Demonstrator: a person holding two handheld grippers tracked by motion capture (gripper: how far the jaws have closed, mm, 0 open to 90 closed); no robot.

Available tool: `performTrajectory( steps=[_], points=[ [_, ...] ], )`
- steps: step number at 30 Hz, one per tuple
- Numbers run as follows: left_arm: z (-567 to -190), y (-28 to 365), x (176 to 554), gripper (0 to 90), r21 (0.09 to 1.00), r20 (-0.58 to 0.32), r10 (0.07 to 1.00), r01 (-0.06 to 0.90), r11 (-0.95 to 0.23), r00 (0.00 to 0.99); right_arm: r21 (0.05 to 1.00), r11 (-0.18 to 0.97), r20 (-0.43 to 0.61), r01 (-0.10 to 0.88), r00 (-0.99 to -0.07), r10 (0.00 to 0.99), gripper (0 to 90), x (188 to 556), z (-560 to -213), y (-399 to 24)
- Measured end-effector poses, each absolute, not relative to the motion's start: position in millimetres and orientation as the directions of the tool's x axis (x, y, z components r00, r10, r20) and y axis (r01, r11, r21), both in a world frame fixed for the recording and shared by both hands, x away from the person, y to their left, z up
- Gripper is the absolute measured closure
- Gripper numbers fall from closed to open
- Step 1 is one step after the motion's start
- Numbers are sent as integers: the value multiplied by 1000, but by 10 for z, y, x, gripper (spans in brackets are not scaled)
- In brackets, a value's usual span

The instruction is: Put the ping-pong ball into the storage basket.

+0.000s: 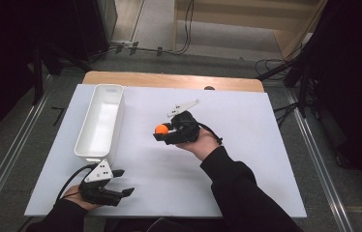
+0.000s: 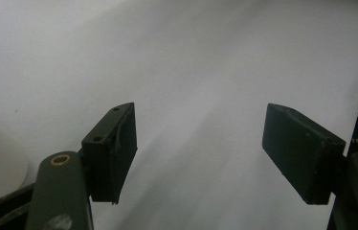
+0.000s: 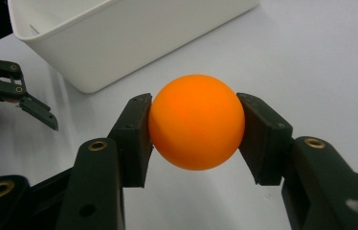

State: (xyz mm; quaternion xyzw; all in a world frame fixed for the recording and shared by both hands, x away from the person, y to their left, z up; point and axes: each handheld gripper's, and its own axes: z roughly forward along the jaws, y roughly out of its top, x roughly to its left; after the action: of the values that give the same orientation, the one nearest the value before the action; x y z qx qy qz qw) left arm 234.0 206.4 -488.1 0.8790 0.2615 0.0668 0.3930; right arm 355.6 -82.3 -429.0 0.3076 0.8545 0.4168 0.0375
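Orange ball point(image 3: 196, 128) | clamped in right hand-held gripper point(image 1: 163, 132) above surface point(image 1: 247, 145) middle | step: carry | next: release over white bin point(image 1: 100, 121), left edge | left hand-held gripper point(image 1: 121, 182) open, empty

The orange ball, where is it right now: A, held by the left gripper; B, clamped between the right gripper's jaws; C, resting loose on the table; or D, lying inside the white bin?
B: in the right gripper view the orange ball sits pressed between both pads of the right gripper, lifted off the white table and short of the white bin, while the left gripper stands open with nothing in it.
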Motion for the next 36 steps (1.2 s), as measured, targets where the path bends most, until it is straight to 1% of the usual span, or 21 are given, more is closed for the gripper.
performTrajectory(
  steps=[22, 36],
  points=[
    [-4887, 2061, 2341, 280, 725, -90, 514, 410, -553, 853, 746, 470, 195, 471, -830, 522, 479, 3528, -4290, -670],
    [-4888, 2066, 2341, 279, 726, -88, 518, 411, -552, 851, 750, 468, 215, 467, -842, 496, 481, 3538, -4260, -526]
  ],
)
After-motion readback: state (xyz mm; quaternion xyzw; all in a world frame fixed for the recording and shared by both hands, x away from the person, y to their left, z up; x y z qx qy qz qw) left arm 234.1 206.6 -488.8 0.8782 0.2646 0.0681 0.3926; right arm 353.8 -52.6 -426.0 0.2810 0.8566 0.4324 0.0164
